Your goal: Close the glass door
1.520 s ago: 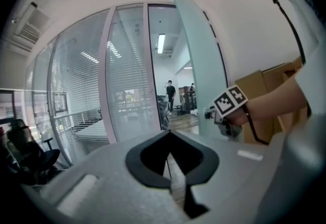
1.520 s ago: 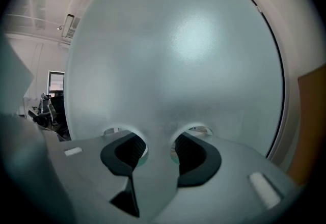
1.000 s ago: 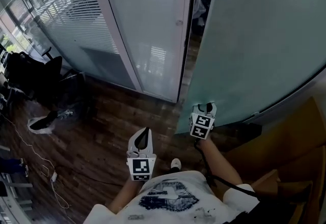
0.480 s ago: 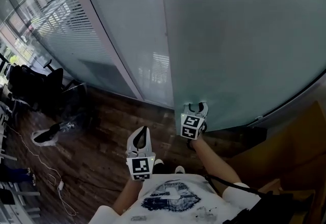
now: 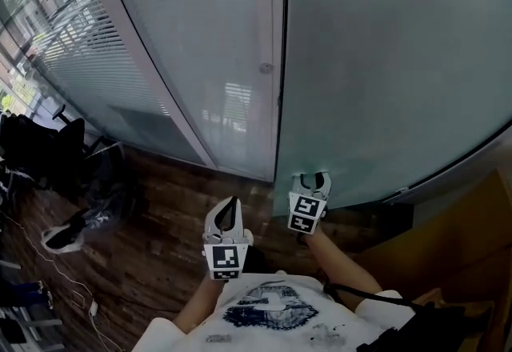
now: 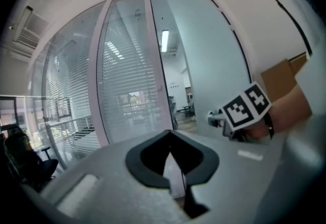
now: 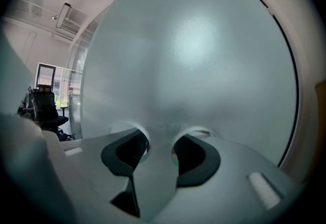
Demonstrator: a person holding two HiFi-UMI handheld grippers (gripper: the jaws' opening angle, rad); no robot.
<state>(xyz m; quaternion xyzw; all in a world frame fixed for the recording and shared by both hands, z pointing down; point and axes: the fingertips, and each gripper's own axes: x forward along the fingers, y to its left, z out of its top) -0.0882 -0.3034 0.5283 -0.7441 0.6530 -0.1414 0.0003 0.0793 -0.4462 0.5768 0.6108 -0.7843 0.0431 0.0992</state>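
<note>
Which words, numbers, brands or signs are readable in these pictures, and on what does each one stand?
No readable text anywhere.
Left marker cube, right marker cube: black-and-white square patterns only, no letters.
Shirt print: too blurred to read.
Glass door: no writing shows.

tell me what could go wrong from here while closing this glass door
1. The right hand-held gripper, jaws apart, rests against the smooth frosted glass door low down near its free edge. It could slip off into the narrow gap beside the door frame and get pinched.
2. With so little gap left, a firm push may slam the glass against the frame.
</note>
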